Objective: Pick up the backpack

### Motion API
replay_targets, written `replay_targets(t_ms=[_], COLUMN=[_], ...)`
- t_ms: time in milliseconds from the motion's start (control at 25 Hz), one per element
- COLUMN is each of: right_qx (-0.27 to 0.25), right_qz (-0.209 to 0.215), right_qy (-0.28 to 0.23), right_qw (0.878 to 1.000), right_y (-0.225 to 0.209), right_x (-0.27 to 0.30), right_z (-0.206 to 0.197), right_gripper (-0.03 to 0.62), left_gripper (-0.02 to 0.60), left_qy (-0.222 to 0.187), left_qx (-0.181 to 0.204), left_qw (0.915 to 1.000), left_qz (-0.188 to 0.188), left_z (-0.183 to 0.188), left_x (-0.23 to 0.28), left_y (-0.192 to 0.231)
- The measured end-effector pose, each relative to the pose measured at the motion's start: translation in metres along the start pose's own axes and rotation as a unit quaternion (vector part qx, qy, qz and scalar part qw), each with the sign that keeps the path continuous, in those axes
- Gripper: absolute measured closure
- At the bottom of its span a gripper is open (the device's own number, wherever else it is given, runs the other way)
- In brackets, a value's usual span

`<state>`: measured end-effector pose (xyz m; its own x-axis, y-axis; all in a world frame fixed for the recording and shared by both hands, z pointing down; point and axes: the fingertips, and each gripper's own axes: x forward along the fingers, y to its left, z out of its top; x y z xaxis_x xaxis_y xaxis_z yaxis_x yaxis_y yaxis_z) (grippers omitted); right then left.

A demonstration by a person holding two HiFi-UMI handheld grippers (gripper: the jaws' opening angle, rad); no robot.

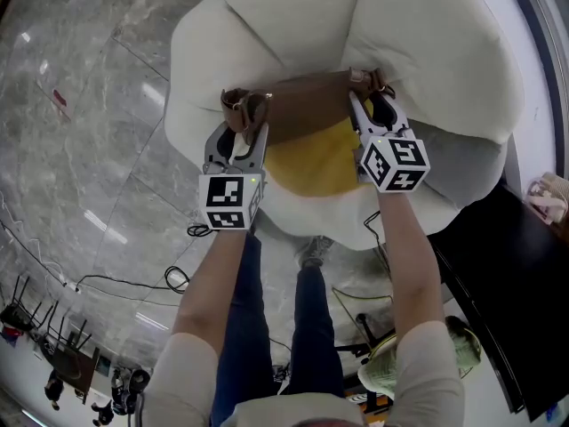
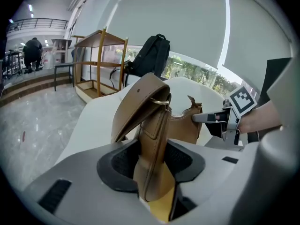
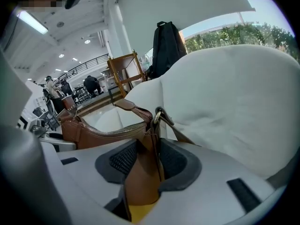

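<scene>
A brown leather shoulder bag (image 1: 307, 105) lies across the seat of a rounded cream upholstered armchair (image 1: 427, 52), at about 12 o'clock in the head view. Its lower edge rests on a yellow seat cushion (image 1: 316, 163).

The left gripper (image 1: 242, 123) is clamped on the bag's 9 o'clock end. Its dark pads press from both sides on the leather tab just below the strap's brass ring. The right gripper (image 1: 369, 96) is clamped on the 3 o'clock end in the same way, with the leather tab pinched between its pads and the zip line running away from it.

The chair's backrest lobes rise close behind the bag from 11 to 2 o'clock, and the seat's front edge curves just under both grippers. Grey marble floor (image 1: 80, 105) spreads wide from 7 to 11 o'clock. Black cables (image 1: 178, 278) trail on it near 8 o'clock. A black flat-topped cabinet (image 1: 507, 274) crowds the chair's side at 4 o'clock.

In the left gripper view a black fabric backpack (image 2: 152, 55) stands beyond the chair at 12 o'clock, beside an open wooden frame rack (image 2: 96, 62) at 10 o'clock.
</scene>
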<state>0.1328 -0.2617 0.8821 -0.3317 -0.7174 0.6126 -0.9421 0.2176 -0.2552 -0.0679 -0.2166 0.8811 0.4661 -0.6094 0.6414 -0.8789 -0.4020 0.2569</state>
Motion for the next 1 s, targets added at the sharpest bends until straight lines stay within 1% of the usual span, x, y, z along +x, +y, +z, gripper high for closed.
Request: replay_targets(t_ms=[80,160,280,480,640,840,1000], right_qx=[0.001,0.004,0.008,0.017,0.023,0.024,0.012], right_qz=[-0.004,-0.005,-0.008,-0.013,-0.014,-0.022,-0.026], right_qy=[0.0,-0.001,-0.003,-0.01,-0.016,-0.031,-0.042], right_qw=[1.0,1.0,1.0,1.0,1.0,0.999,0.999], right_y=[0.002,0.005,0.008,0.012,0.014,0.019,0.027], right_x=[-0.003,-0.006,-0.01,-0.017,-0.029,-0.05,-0.071], right_z=[-0.001,-0.002,-0.001,-0.001,0.005,0.023,0.046], right_gripper=[0.442,0.452,0.462,0.468,0.468,0.47,0.47], left_gripper=[0.427,0.443,0.459,0.469,0.474,0.479,0.48], left_qy=[0.005,0.008,0.015,0.021,0.018,0.009,0.001], left_qx=[-0.008,-0.018,-0.022,-0.015,-0.007,0.004,0.006], left_qw=[0.9999,0.9998,0.9995,0.9995,0.9996,0.9997,0.9996], left_qz=[-0.005,-0.01,-0.015,-0.017,-0.02,-0.022,-0.026], left_z=[-0.003,-0.004,-0.004,-0.002,0.005,0.023,0.042], left_x=[0.0,-0.001,-0.002,-0.005,-0.01,-0.022,-0.037], left_y=[-0.003,-0.002,-0.001,-0.001,-0.005,-0.012,-0.02])
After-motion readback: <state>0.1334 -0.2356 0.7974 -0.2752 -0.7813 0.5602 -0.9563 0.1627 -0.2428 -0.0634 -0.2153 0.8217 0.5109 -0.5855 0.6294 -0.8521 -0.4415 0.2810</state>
